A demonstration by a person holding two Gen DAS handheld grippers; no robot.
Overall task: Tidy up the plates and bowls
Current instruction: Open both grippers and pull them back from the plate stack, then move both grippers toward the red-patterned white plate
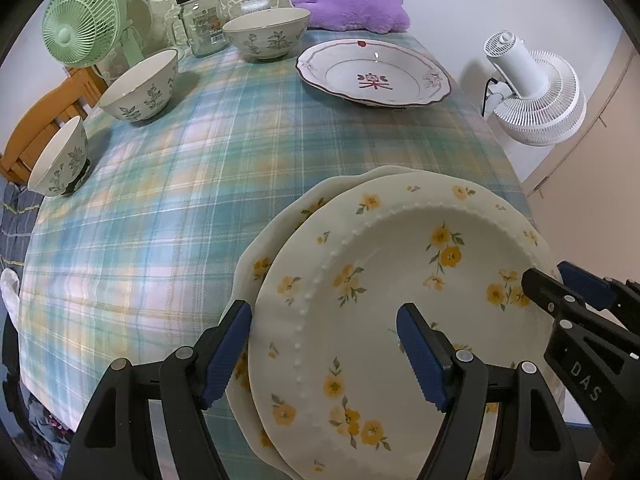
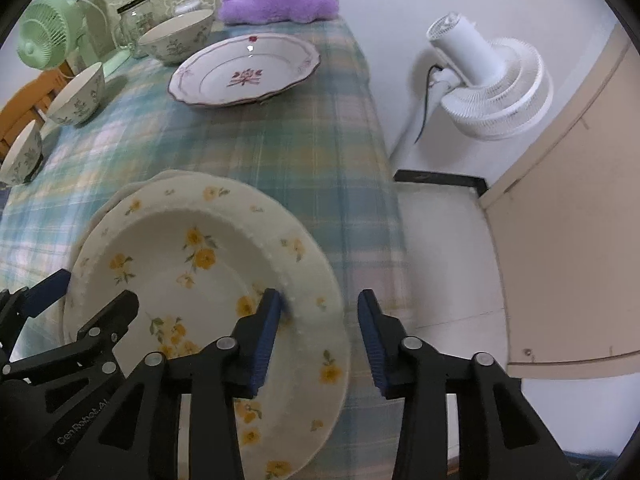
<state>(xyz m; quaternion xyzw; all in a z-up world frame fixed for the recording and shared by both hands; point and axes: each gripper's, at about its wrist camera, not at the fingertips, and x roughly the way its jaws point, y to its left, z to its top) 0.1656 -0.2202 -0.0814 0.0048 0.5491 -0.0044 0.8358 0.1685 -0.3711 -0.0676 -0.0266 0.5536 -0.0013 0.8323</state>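
Both grippers' fingers stand released: left gripper (image 1: 326, 354) straddles the yellow-flower plate's (image 1: 384, 280) left rim; right gripper (image 2: 320, 336) straddles its right rim.

Soft, even indoor light; faint shadows beside the bowls (image 1: 140, 86). Fisheye bending and dark vignette at corners. Right wrist view slightly motion-blurred.

Glossy, likely ceramic plate (image 1: 400, 280) on matt woven tablecloth (image 1: 180, 200).
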